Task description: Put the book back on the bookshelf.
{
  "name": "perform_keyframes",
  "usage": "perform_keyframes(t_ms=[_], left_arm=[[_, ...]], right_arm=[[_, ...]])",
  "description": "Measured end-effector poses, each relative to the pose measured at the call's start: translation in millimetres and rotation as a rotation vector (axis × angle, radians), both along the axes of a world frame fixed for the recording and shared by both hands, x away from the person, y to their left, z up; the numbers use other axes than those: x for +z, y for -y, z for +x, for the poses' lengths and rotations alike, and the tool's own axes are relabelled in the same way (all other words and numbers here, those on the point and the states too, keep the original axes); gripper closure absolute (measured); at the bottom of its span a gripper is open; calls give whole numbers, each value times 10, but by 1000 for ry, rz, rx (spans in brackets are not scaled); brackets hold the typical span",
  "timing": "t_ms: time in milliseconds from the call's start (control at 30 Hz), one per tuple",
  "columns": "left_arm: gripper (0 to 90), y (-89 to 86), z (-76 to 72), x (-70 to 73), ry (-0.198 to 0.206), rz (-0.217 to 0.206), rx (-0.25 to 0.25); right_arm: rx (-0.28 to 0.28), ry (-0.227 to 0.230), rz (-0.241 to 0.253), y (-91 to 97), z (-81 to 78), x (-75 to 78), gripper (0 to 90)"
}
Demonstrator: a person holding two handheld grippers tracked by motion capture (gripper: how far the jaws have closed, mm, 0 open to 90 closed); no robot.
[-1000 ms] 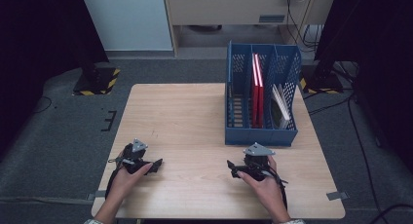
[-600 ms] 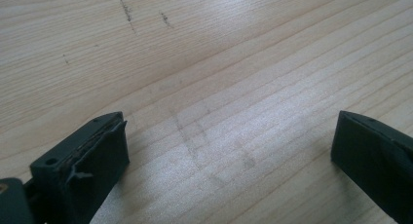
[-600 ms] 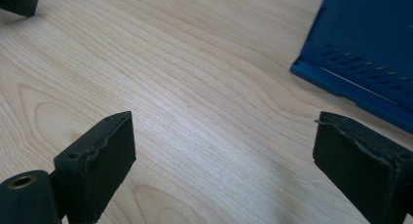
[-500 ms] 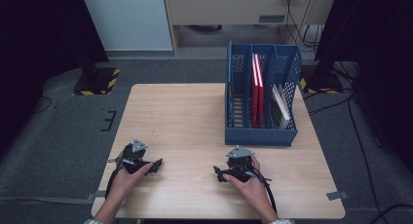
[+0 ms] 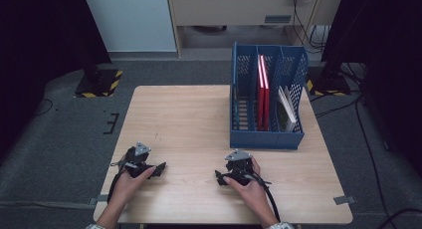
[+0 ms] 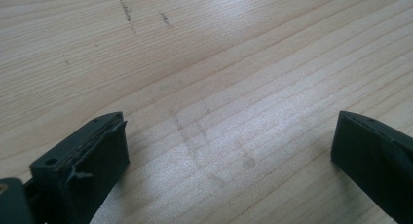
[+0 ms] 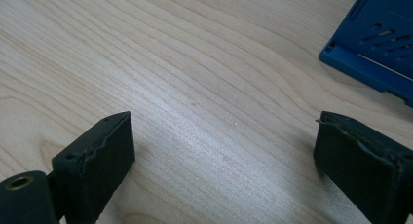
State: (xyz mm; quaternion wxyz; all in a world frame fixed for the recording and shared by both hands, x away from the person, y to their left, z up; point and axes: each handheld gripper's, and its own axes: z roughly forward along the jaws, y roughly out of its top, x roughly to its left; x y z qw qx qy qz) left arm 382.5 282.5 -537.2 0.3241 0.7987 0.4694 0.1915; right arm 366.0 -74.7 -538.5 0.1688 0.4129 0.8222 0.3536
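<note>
Counted on the table (image 5: 199, 114)

Two grippers are held, one blue file rack (image 5: 266, 137) is set down, and two red folders (image 5: 263, 92) are filed inside.

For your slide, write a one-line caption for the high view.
Two hand-held grippers, left gripper and right gripper, rest on a wooden table near a blue file rack.

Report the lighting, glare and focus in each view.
High view: table evenly lit, room edges dark, red folders glow at their top edges. Left gripper view: soft sheen on the wood between the open jaws, grain sharp. Right gripper view: pale glare mid-table, blue file rack slightly soft.
</note>
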Motion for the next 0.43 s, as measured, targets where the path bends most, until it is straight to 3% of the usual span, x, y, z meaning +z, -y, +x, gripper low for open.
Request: perform_keyframes(t_ms=[433], left_arm=[[0, -3, -5, 1, -1, 1, -2]], right_arm=[[-41, -12, -15, 21, 30, -9, 17]])
